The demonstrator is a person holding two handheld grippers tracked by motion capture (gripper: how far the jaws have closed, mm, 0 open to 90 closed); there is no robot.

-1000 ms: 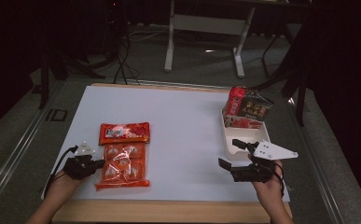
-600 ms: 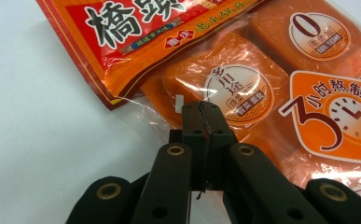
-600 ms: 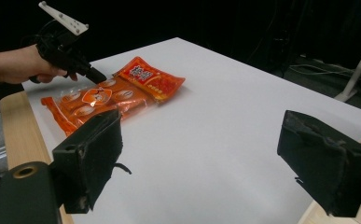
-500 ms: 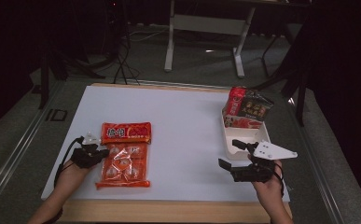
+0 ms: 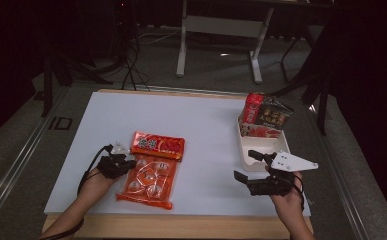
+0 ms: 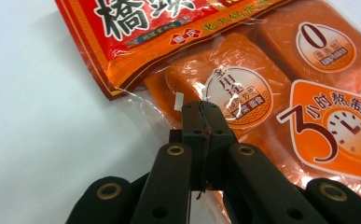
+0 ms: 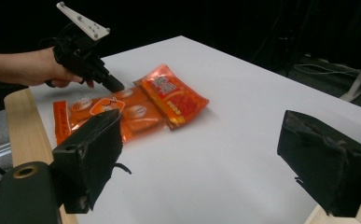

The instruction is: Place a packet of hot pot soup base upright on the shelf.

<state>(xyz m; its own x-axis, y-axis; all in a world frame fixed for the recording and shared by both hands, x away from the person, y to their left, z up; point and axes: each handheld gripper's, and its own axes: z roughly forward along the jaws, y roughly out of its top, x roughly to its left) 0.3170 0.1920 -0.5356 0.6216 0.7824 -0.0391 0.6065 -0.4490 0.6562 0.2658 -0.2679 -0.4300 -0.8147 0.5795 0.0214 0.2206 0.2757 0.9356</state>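
**opA:** Looking down my left gripper (image 6: 201, 116), jaws pressed together with nothing visibly caught, tip right at the near edge of the orange packet (image 6: 271, 93). It stretches ahead and rightward.

**opB:** And yours on the right?

**opA:** Right gripper (image 5: 253, 167) gapes wide, well apart from it, beside the white tray (image 5: 261, 145). Left's nearer, I'd say.

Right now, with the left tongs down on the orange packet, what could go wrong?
1. The left tongs look shut over the orange packet near its clear edge; they may have only thin film, so a lift could slip or tear it.
2. The red packet overlaps the orange one's far end, so dragging could pull it along.
3. The right tongs sit open beside the white tray; a swing could knock its upright box.
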